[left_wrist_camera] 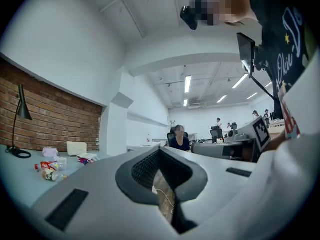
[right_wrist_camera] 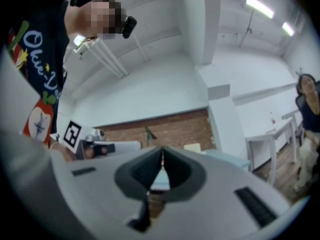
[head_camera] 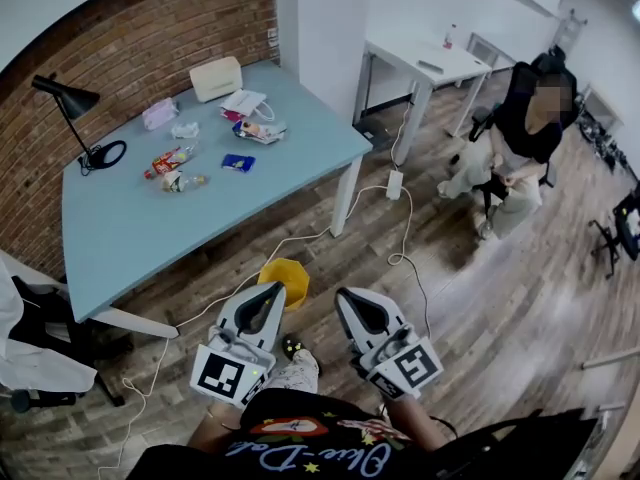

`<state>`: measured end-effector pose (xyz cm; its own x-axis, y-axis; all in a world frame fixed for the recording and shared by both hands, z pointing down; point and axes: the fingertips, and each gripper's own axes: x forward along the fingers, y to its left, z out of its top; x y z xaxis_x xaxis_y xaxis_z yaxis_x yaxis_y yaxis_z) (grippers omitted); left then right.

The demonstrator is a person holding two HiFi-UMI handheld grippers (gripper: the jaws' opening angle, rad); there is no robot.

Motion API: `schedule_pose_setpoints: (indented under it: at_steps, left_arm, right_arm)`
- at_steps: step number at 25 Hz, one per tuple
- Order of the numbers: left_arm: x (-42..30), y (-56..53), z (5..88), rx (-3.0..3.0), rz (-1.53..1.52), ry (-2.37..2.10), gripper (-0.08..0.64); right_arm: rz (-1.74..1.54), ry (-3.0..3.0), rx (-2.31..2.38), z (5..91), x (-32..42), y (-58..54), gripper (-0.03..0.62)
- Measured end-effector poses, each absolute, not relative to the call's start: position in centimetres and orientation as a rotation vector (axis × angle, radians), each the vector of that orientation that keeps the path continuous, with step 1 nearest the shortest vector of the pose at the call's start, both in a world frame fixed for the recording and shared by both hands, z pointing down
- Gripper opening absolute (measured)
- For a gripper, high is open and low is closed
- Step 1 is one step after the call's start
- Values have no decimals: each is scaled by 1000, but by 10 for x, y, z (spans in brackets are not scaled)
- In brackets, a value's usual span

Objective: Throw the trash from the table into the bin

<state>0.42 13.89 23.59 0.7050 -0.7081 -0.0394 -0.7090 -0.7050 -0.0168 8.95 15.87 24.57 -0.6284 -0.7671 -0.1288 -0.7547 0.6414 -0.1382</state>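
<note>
This was an open-plan office. A pale blue worktop [head_camera: 200, 223] with a black desk lamp [head_camera: 70, 103] stood against a curved brick wall [head_camera: 150, 38], and a white desk [head_camera: 430, 63] stood beyond a white pillar [head_camera: 320, 28]. A person [head_camera: 520, 133] sat on a chair near that desk, cables [head_camera: 400, 233] trailed over the wood-plank floor [head_camera: 500, 308], and the left gripper view showed ceiling strip lights [left_wrist_camera: 188, 84] over further people at desks [left_wrist_camera: 220, 129] in the distance
</note>
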Motion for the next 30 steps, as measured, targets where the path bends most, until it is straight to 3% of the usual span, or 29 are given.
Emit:
schedule_pose_setpoints:
  at_steps: [30]
  left_arm:
    - [-9, -31, 252, -2874, 117, 1279, 8]
  right_arm:
    - [40, 2746, -1148, 226, 69, -12, 8]
